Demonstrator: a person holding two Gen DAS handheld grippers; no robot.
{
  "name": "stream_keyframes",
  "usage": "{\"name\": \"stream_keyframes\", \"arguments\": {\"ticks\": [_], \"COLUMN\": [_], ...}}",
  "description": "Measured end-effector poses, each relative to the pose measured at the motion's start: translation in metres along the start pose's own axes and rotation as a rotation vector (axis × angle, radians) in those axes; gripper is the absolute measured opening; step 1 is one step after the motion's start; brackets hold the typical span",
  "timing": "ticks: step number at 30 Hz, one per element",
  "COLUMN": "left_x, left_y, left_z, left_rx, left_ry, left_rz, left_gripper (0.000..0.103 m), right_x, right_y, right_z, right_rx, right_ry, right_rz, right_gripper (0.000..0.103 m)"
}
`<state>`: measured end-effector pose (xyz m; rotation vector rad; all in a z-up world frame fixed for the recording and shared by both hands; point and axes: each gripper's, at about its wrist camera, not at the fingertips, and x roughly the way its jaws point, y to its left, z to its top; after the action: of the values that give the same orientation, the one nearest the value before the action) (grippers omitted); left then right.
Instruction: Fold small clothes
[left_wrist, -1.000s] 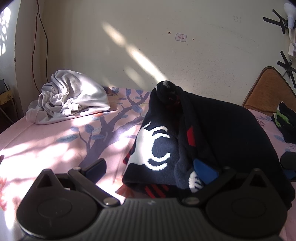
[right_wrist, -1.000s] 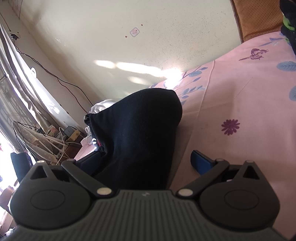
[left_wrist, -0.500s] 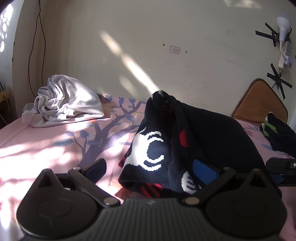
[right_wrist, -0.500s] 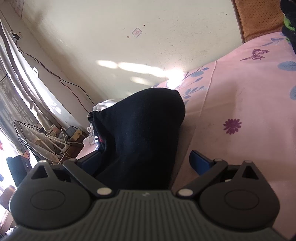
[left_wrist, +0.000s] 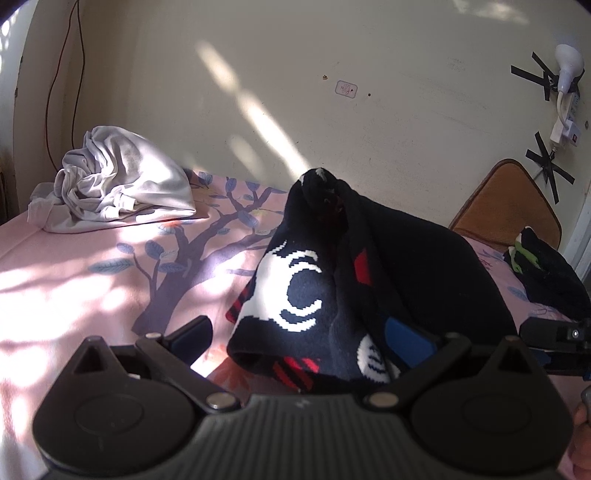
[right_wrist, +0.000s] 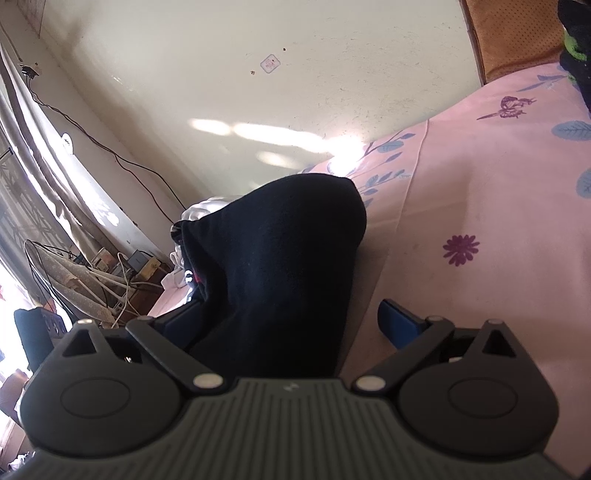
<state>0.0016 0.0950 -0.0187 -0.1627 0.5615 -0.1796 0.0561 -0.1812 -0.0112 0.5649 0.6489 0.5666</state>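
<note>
A black knitted garment with white and red patterns lies bunched in a mound on the pink bed sheet. My left gripper is open; the garment's near edge lies between its spread fingers. In the right wrist view the same garment shows as a plain black mound. My right gripper is open, its fingers wide apart on either side of the cloth. The right gripper's body shows at the right edge of the left wrist view.
A crumpled white garment lies at the bed's far left by the wall. A dark pile with green and a brown cushion sit at the far right. Cables and clutter lie beyond the bed's left side.
Both grippers drew back slightly and stayed open. The right gripper's body has come into the left wrist view at the right edge. The garment has hardly moved.
</note>
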Motion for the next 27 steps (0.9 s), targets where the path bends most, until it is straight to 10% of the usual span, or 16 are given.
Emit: {"name": "stream_keyframes", "arguments": {"ticks": [27], "left_x": [-0.002], "left_y": [-0.011], "left_z": [-0.002], "left_rx": [0.067], "left_ry": [-0.023], "left_rz": [0.103], "left_gripper": [0.103], "right_x": [-0.012], "right_y": [0.0], "right_z": [-0.003], "right_rx": [0.003], "right_ry": [-0.09], "right_rz": [0.003], "right_gripper": [0.102]}}
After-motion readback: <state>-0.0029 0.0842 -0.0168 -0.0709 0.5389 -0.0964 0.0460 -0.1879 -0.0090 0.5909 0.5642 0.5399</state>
